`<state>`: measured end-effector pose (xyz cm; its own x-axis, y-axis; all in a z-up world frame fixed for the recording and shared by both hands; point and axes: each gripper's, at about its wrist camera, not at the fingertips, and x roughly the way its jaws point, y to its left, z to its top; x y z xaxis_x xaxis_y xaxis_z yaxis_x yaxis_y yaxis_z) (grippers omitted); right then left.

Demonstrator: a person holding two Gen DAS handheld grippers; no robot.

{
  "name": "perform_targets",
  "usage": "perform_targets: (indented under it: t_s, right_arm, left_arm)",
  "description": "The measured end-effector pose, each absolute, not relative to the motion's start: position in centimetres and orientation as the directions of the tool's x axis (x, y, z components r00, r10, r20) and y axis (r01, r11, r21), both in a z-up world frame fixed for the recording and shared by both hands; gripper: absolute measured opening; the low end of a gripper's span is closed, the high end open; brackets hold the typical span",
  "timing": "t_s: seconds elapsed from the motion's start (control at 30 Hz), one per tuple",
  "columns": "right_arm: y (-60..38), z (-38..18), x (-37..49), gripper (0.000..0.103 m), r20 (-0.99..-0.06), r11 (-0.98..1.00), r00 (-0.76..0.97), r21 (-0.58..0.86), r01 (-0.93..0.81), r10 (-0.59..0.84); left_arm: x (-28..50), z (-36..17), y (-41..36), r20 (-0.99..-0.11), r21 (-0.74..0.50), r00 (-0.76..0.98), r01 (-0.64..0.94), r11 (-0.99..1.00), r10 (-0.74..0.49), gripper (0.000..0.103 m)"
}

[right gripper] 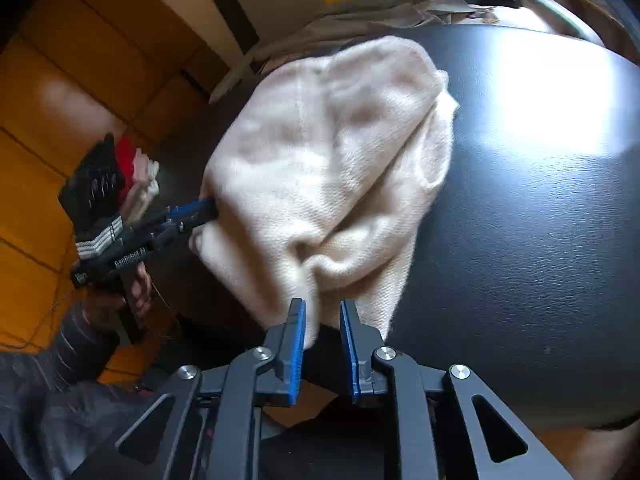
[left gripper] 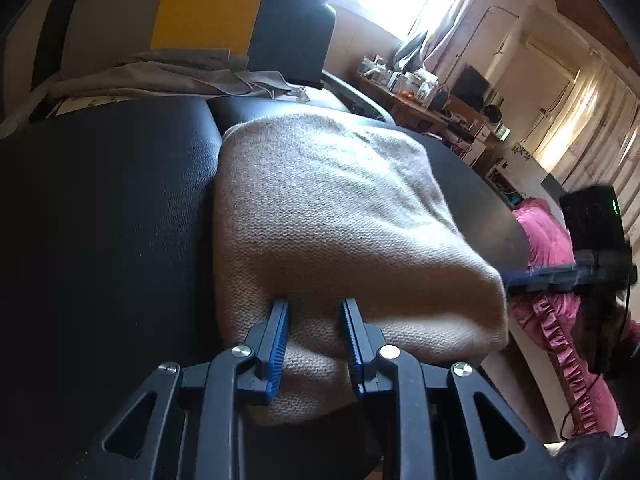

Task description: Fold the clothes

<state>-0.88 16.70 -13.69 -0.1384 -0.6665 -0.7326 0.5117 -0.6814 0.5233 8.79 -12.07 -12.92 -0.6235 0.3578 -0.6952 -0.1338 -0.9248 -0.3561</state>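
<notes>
A beige knit garment [left gripper: 320, 200] lies bunched on a black leather seat [left gripper: 100, 220]. My left gripper [left gripper: 314, 308] is shut on a thick fold at the garment's near edge, and knit fabric fills the space between its blue pads. The right wrist view shows the same garment [right gripper: 320, 152] creased and partly lifted off the seat [right gripper: 520, 220]. There my right gripper [right gripper: 322, 308] is pinching the near corner. The left gripper [right gripper: 200, 210] clamps the garment's left edge, with a hand on its handle. The right gripper [left gripper: 516, 280] also shows at the cloth's right edge.
Grey clothes [left gripper: 160, 76] and a yellow-and-grey cushion [left gripper: 208, 12] lie at the back of the seat. A cluttered desk [left gripper: 420, 96] and a pink quilt [left gripper: 552, 240] are to the right. A stack of folded clothes [right gripper: 136, 176] sits left of the seat.
</notes>
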Motion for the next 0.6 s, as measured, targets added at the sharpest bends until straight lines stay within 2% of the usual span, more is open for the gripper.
perform_targets:
  t_s: [0.03,0.07,0.1,0.17,0.27,0.37,0.4,0.43,0.47,0.5,0.6]
  right_arm:
    - [17.4,-12.8,-1.8,0.043,-0.677,-0.661,-0.18,0.568,0.49,-0.714]
    - [17.8,-12.3,-2.6,0.069,-0.645,-0.656,-0.216,0.589,0.472,-0.734]
    - [18.2,-12.0,-3.4,0.085,-0.615,-0.652,-0.251,0.607,0.455,-0.747]
    - [18.4,-12.1,-5.4,0.085,-0.57,-0.646,-0.308,0.637,0.42,-0.762]
    - [17.1,-13.0,-8.4,0.072,-0.568,-0.656,-0.329,0.649,0.385,-0.754]
    - [15.4,-14.3,-10.3,0.069,-0.599,-0.682,-0.327,0.638,0.358,-0.731]
    - [14.9,-14.7,-10.7,0.051,-0.612,-0.692,-0.325,0.632,0.348,-0.721]
    - [14.4,-14.7,-10.7,0.039,-0.627,-0.711,-0.336,0.6,0.366,-0.703]
    - [13.7,-14.7,-10.7,0.018,-0.66,-0.74,-0.341,0.552,0.384,-0.669]
    - [13.1,-14.6,-10.7,0.013,-0.694,-0.768,-0.345,0.5,0.401,-0.632]
    - [11.6,-12.8,-10.5,0.01,-0.753,-0.817,-0.393,0.322,0.478,-0.527]
  left_arm:
    - [8.8,-13.0,-12.1,-0.695,-0.358,-0.622,-0.135,-0.924,0.36,0.026]
    - [8.9,-13.0,-12.1,-0.694,-0.359,-0.623,-0.133,-0.924,0.36,0.026]
    - [8.9,-13.0,-12.1,-0.692,-0.364,-0.625,-0.129,-0.922,0.361,0.026]
    - [8.9,-12.8,-12.2,-0.684,-0.376,-0.633,-0.118,-0.919,0.362,0.026]
    - [9.1,-12.5,-12.4,-0.662,-0.4,-0.647,-0.122,-0.908,0.378,0.026]
    - [9.5,-12.5,-12.4,-0.655,-0.393,-0.658,-0.121,-0.911,0.37,0.026]
    - [9.7,-12.6,-12.5,-0.65,-0.401,-0.661,-0.119,-0.908,0.374,0.026]
    - [9.8,-12.6,-12.6,-0.645,-0.409,-0.664,-0.117,-0.905,0.378,0.026]
    - [9.9,-12.7,-12.7,-0.64,-0.416,-0.666,-0.117,-0.902,0.382,0.026]
    - [9.9,-12.8,-12.7,-0.635,-0.422,-0.668,-0.119,-0.899,0.387,0.026]
    - [10.1,-12.9,-12.9,-0.626,-0.435,-0.671,-0.123,-0.892,0.397,0.026]
